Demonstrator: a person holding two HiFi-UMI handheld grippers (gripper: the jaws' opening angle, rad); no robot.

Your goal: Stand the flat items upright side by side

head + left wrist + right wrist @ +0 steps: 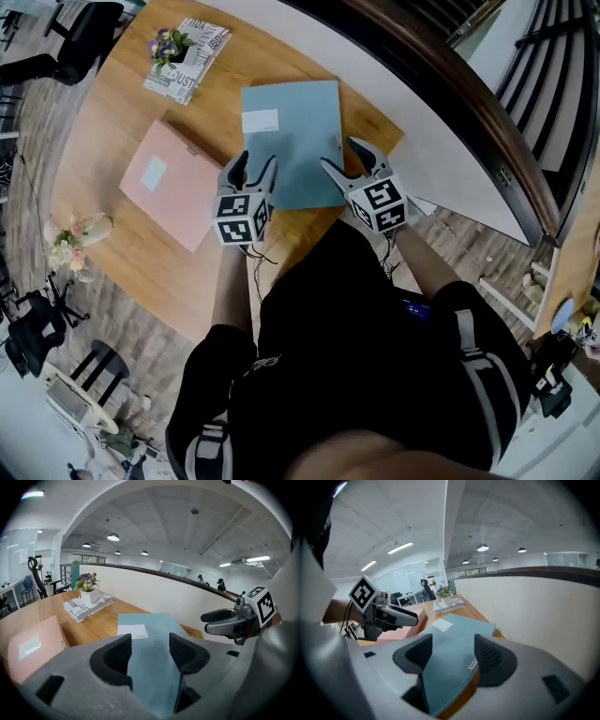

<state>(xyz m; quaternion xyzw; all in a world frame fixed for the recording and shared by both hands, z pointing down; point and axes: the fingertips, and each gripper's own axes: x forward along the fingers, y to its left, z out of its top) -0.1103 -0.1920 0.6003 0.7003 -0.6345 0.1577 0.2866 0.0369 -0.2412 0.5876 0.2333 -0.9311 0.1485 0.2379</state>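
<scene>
Two tongs released: left gripper (pixel 258 157) and right gripper (pixel 339 152), jaws apart at the near corners of the teal folder (pixel 291 131), flat mid-frame on the table (pixel 141 253). Pink folder (pixel 169 183) flat at left. Upper left: white pot (pixel 87 596) holds purple flowers (pixel 164 42), on newspapers (pixel 202 56).

Bright ceiling lights (pixel 113 536), fisheye-warped edges, soft shadows
</scene>
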